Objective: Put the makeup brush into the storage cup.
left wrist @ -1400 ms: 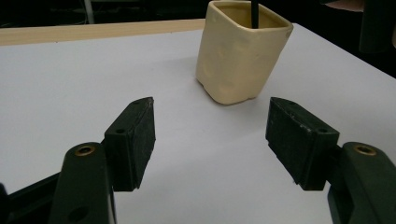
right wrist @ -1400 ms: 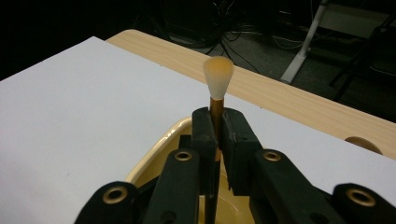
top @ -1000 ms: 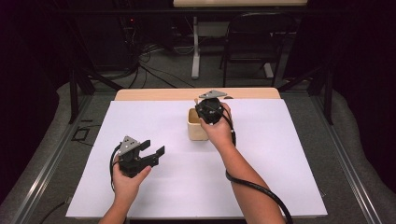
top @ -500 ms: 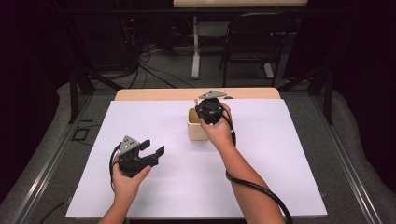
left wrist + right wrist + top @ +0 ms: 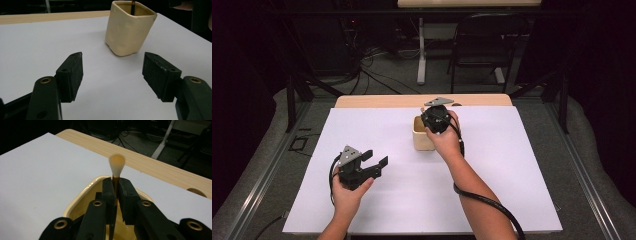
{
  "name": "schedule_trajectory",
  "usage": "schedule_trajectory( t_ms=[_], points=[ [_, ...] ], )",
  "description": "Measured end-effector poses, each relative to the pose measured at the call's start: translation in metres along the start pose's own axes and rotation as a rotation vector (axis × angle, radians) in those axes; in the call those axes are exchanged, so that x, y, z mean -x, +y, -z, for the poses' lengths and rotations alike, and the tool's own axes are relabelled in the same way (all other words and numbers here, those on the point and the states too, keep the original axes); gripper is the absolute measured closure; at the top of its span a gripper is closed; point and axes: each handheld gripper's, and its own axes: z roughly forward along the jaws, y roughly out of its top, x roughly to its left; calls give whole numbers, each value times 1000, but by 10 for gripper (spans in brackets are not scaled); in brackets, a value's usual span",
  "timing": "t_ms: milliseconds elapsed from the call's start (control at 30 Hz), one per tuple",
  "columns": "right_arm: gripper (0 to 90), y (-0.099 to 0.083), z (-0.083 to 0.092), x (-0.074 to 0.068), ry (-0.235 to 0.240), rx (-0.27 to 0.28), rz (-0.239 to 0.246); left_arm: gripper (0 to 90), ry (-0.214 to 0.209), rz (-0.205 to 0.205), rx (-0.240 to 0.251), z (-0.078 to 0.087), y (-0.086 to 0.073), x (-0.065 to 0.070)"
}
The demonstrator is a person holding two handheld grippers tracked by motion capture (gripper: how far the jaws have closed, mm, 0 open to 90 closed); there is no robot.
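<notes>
- The brush (image 5: 116,167) stands upright with its pale, orange-tinged bristle tuft on top and its thin dark handle running down into the cream cup (image 5: 82,195).
- In the left gripper view a short dark stretch of that handle rises above the cup's rim, at about 12 o'clock from the gap between that gripper's jaws.
- The right gripper (image 5: 115,187) is clamped on the brush: its two black pads press the handle from both sides just under the tuft, with almost no gap left between them.
- In the high view the right gripper sits directly above the cup's right part, held by the right hand (image 5: 446,142), whose forearm comes in from about 5 o'clock.
- The cup, a squarish cream pot with rounded corners, stands on the white sheet (image 5: 387,200) a little beyond its middle, near the far edge.
- A strip of bare wooden table (image 5: 377,101) shows past the sheet at 12 o'clock from the cup.
- The left gripper (image 5: 374,159) lies well apart from the cup, at about 7 o'clock from it, held by the left hand (image 5: 347,192) low over the sheet.
- Its jaws stand wide apart with nothing between them but the white sheet, and they point toward the cup.
</notes>
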Motion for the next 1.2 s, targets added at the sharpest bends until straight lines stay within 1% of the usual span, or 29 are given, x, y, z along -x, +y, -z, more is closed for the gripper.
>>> schedule_trajectory(
  t_ms=[167, 200, 433, 600, 767, 800, 867, 900, 933, 1000, 1033, 1067, 1133, 1200],
  points=[
    [809, 0, 1, 2, -3, -11, -2, 335, 1, -1, -1, 0, 0, 0],
    [807, -1, 0, 2, -2, 2, -2, 335, 1, 0, 0, 0, 0, 0],
    [784, 0, 1, 2, -3, -6, -2, 335, 0, 2, 1, 0, 0, 0],
    [736, 0, 1, 2, -16, 5, 2, 334, -1, 3, 1, 0, 0, 0],
    [661, 0, 2, 2, -24, 12, 3, 334, -3, 2, 4, 0, 0, -1],
    [661, 0, 2, 2, -24, 12, 3, 334, -3, 2, 4, 0, 0, -1],
    [623, 0, 2, 2, -32, 11, 1, 334, 1, 1, 0, 0, 0, -1],
    [623, 0, 2, 2, -32, 11, 1, 334, 0, 1, 0, 0, 0, -1],
    [600, 0, 3, 3, -29, 4, -2, 334, 0, 1, 0, 0, 0, -1],
    [568, 0, 2, 3, -29, 11, -10, 334, 0, 1, 1, 0, 0, -1],
    [530, 0, 2, 4, -28, 6, -14, 334, 0, 1, 1, 0, 0, -1],
    [530, 0, 2, 4, -28, 6, -14, 334, 0, 1, 1, 0, 0, -1],
    [509, -1, 2, 5, -23, 23, -26, 334, 3, 1, -2, 0, 0, -1],
    [496, 0, 3, 5, -12, 19, -33, 334, 3, 3, -3, 0, 0, -1]
  ],
)
